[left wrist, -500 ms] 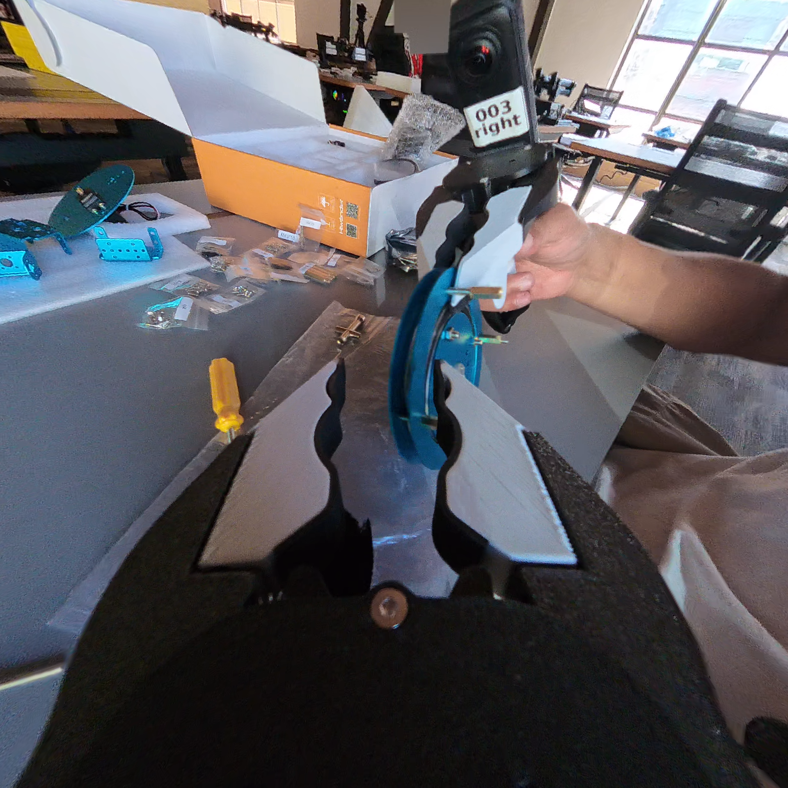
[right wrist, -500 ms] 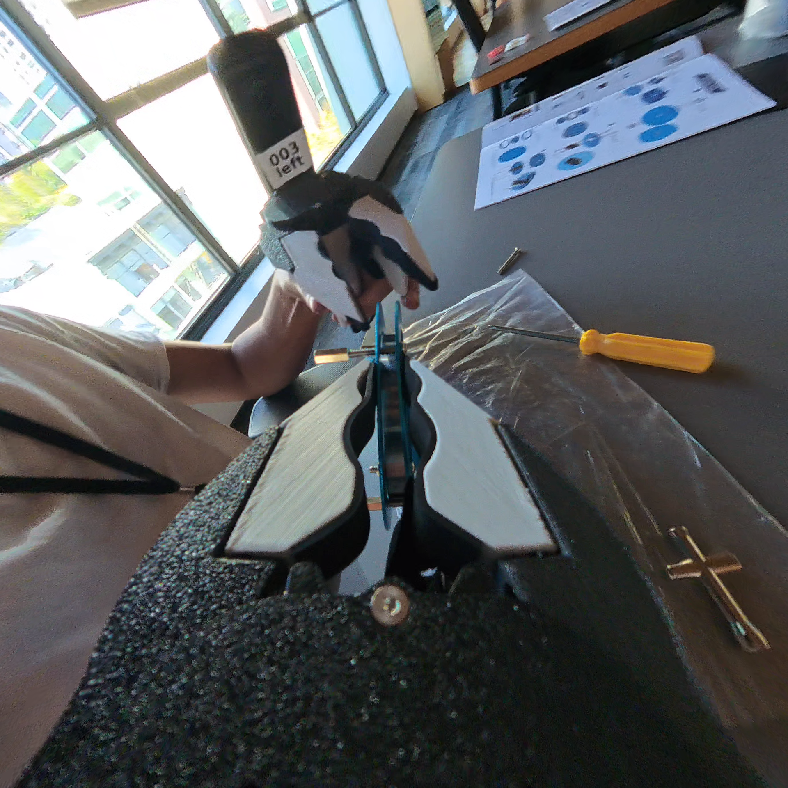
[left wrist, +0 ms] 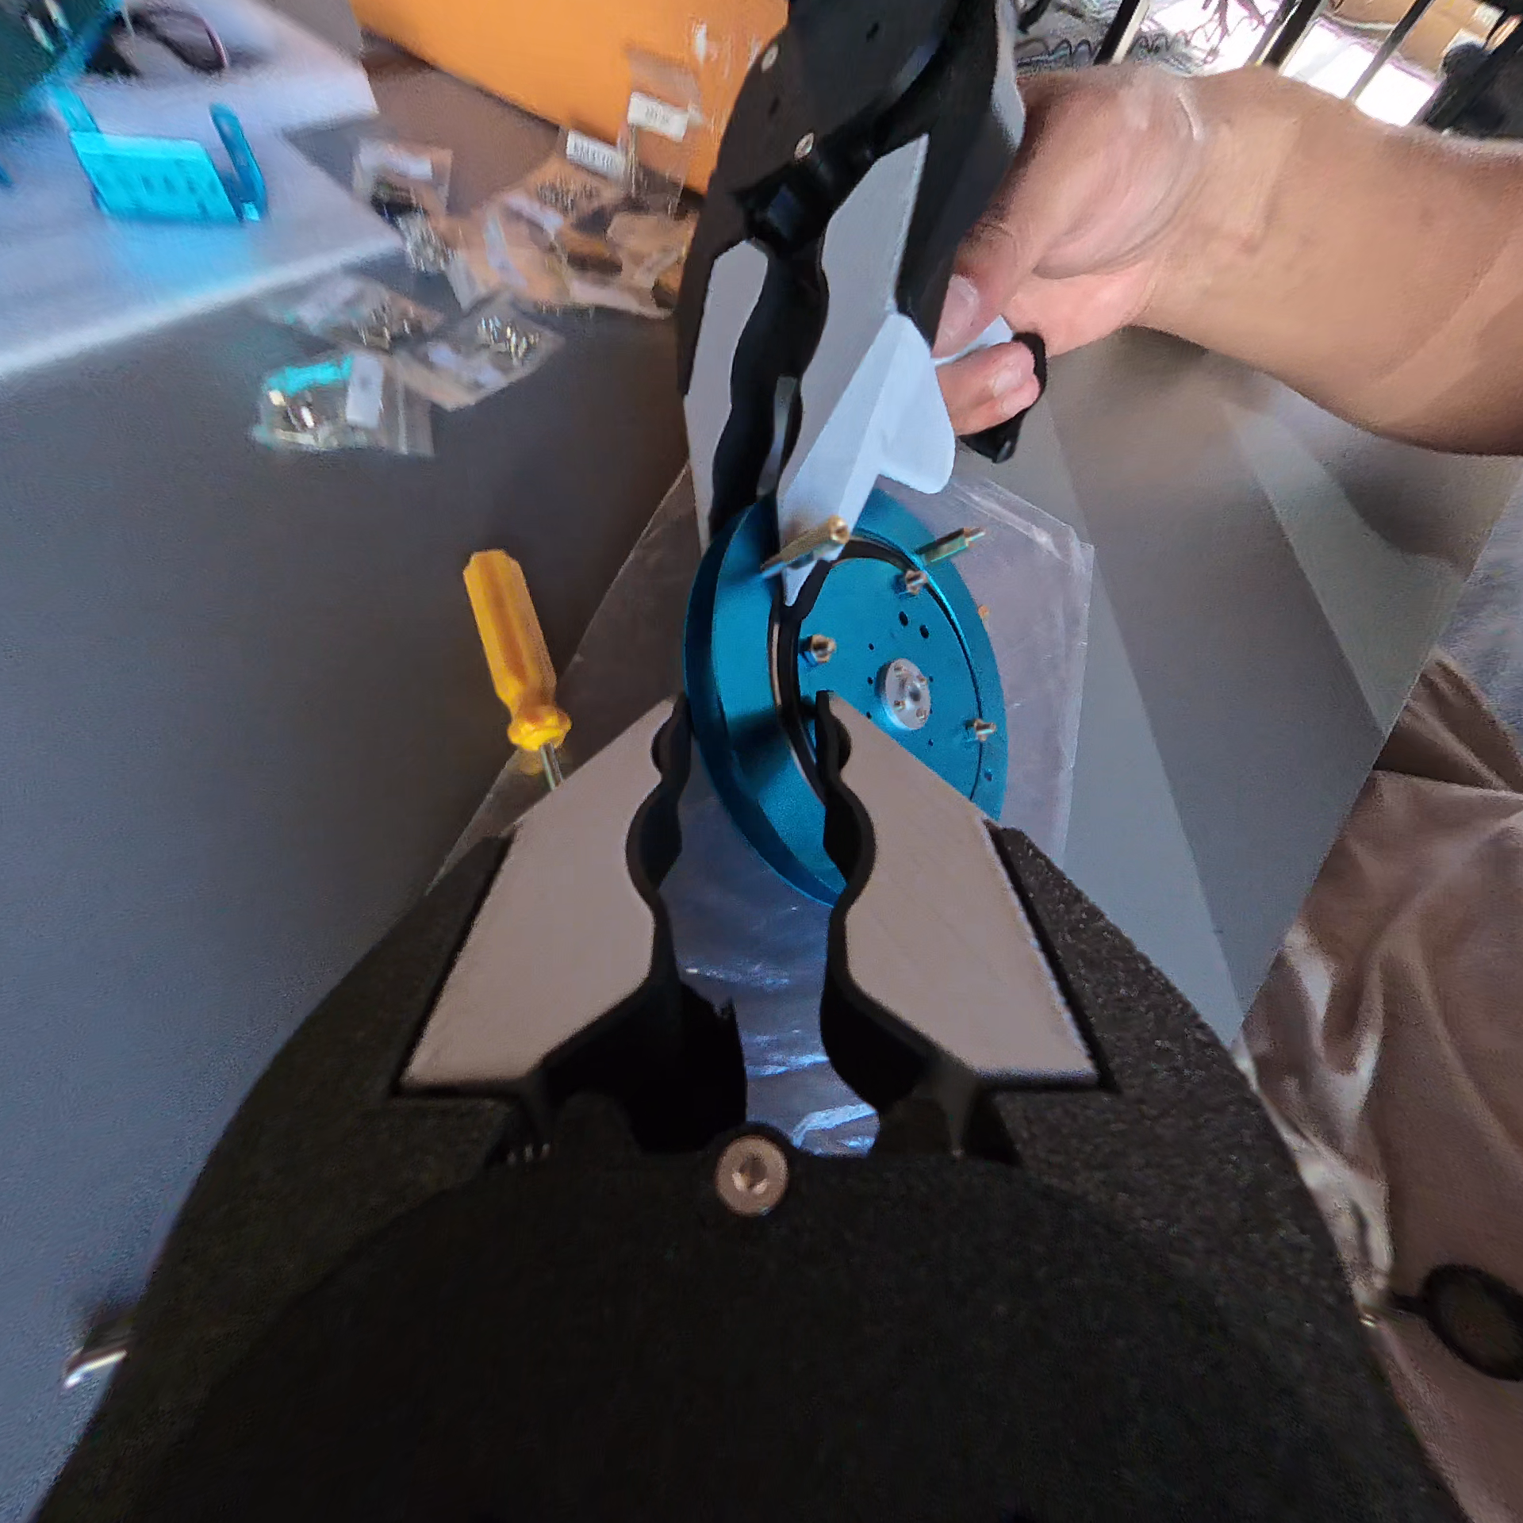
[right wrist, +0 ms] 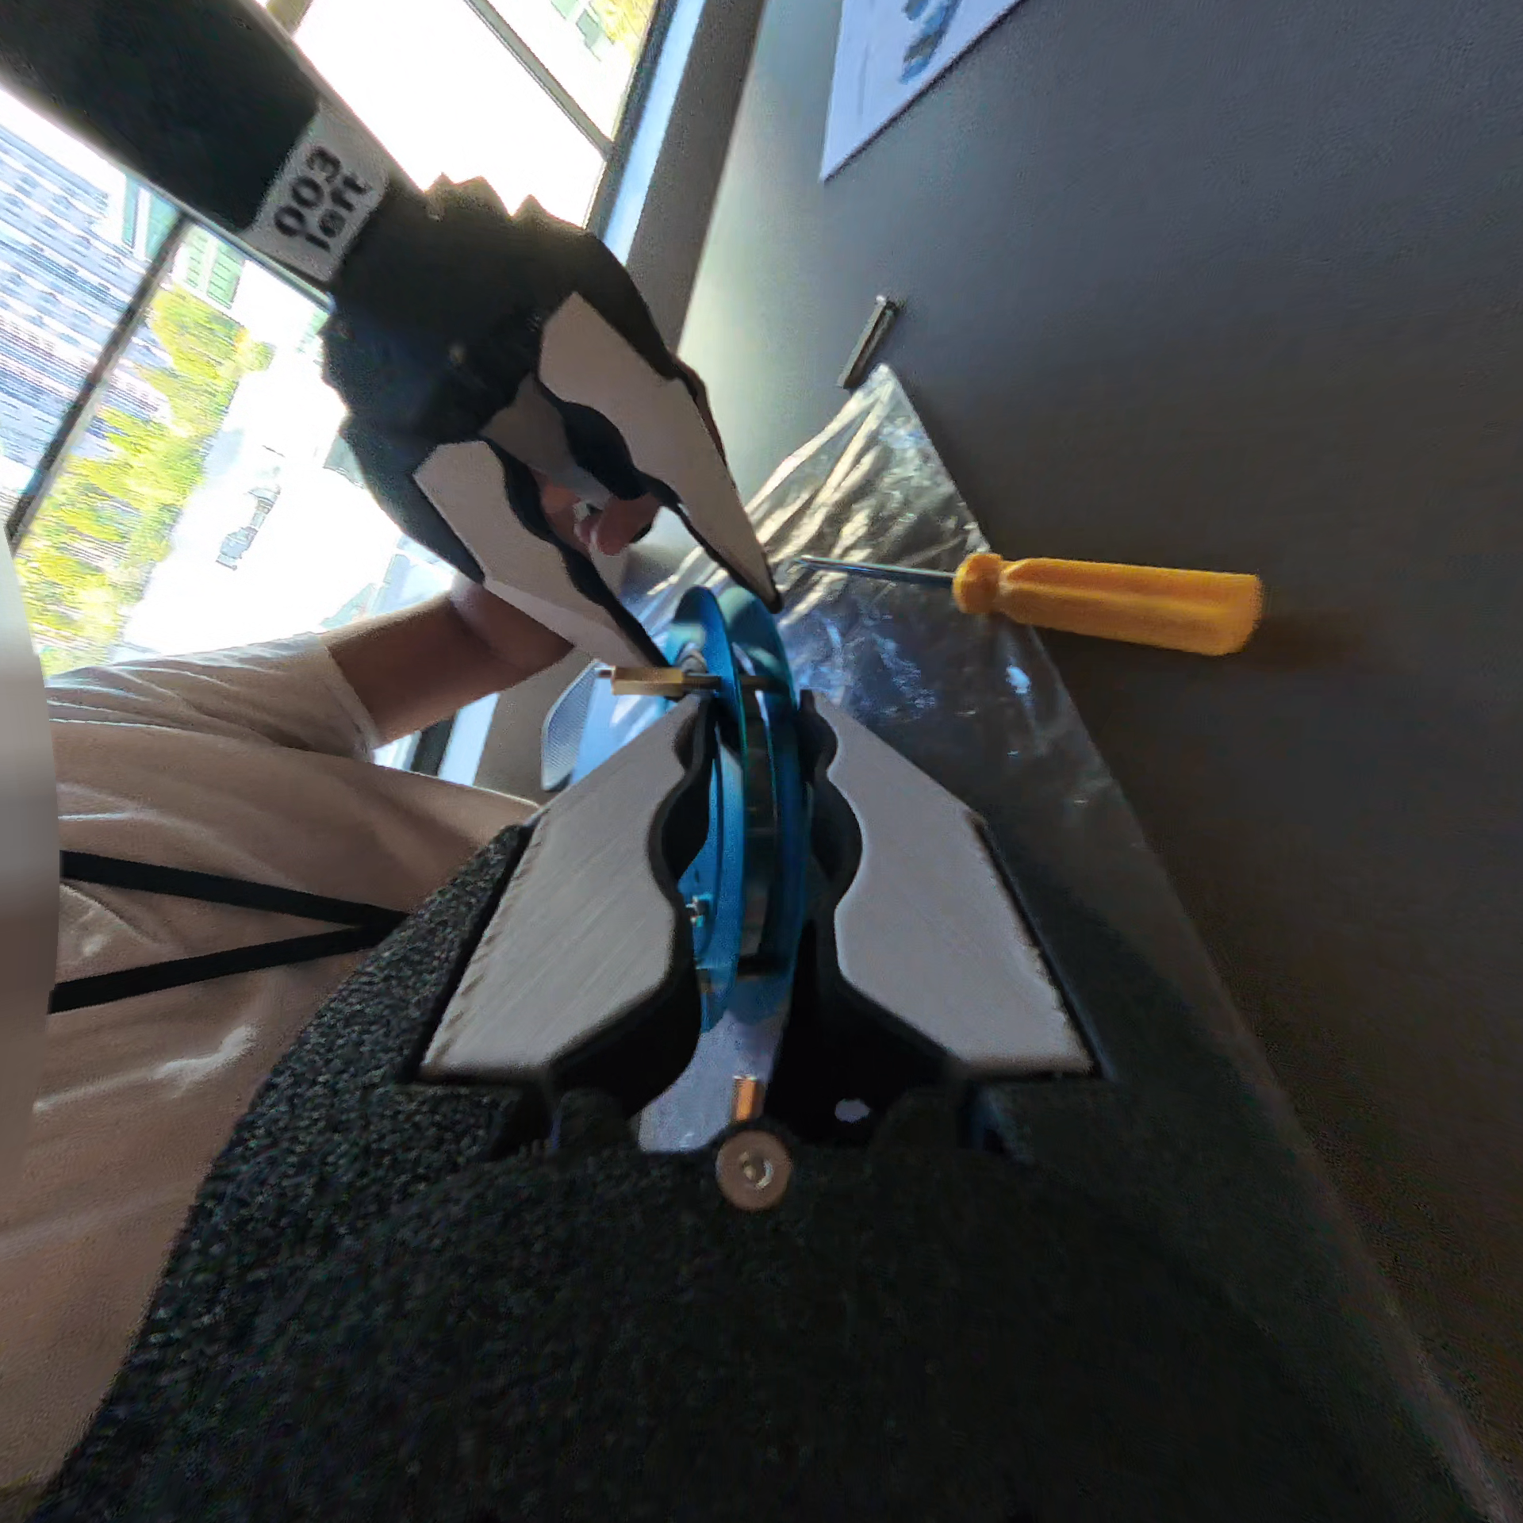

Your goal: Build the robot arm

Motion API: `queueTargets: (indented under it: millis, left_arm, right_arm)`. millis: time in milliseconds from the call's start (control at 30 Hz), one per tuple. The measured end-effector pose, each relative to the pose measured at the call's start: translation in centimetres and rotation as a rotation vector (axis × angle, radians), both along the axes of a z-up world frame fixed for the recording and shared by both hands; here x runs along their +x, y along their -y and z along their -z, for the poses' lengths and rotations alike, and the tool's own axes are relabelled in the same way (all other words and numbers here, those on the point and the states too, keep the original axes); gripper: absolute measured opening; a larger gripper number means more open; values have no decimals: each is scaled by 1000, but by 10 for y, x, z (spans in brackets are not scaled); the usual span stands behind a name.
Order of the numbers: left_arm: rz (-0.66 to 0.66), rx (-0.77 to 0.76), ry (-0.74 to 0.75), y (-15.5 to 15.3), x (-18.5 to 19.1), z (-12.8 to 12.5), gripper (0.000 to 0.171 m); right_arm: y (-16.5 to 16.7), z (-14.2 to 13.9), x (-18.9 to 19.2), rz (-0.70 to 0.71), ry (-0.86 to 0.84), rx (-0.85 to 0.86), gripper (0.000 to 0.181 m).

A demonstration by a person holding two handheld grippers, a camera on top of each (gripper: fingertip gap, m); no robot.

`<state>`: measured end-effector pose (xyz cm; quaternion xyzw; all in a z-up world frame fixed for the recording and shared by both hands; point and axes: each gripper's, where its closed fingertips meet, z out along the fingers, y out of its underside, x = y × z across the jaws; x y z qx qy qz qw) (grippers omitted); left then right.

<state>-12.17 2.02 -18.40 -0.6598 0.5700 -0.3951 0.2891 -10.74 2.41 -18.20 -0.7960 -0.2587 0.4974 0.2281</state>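
Note:
A blue round two-plate disc (left wrist: 873, 626) with brass standoffs (left wrist: 803, 548) is held on edge above a clear plastic sheet (left wrist: 1030, 618). My right gripper (right wrist: 756, 705) is shut on the disc (right wrist: 725, 981) and comes down from above in the left wrist view (left wrist: 754, 552). My left gripper (left wrist: 752, 699) is open, one finger on each side of the disc's opposite rim. It also shows in the right wrist view (right wrist: 717, 633), straddling the far rim.
A yellow screwdriver (left wrist: 507, 651) (right wrist: 1104, 602) lies on the grey table (left wrist: 206, 659) beside the sheet. Small bags of hardware (left wrist: 461, 330), a blue bracket (left wrist: 156, 173) and an orange box (left wrist: 577, 66) lie farther back. A short metal rod (right wrist: 869, 342) and a printed sheet (right wrist: 898, 74) lie beyond. Only a small space, under 4 cm, lies between the two pairs of fingers. The yellow screwdriver (left wrist: 507, 651) is about 7 cm from both grippers' fingertips.
The two grippers have come closer together. The disc has tilted, so its face with the hub shows. My left fingers have narrowed and now straddle its rim.

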Motion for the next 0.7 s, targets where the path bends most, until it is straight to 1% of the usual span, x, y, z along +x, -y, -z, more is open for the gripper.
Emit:
queueTargets:
  millis: [67,167,300,400,467,533,700]
  left_arm:
    - [13,-70,-28,-4,1,10,30]
    - [47,-162,-27,-7,2,14,30]
    - [69,-226,-36,-8,2,19,30]
    - [75,-267,-26,-9,3,22,31]
    - [75,-273,-22,-9,3,22,31]
    - [61,-272,-30,-9,2,22,31]
    - [38,-238,-93,-12,-4,31,32]
  right_arm:
    - [-7,12,3,-10,53,20,22]
    - [-12,19,6,-28,84,34,24]
    - [-15,23,12,-57,115,75,22]
    - [-14,26,15,-55,115,70,22]
    - [-14,26,16,-52,114,76,21]
    - [-16,24,21,-40,146,119,21]
    - [-15,1,25,-49,212,297,21]
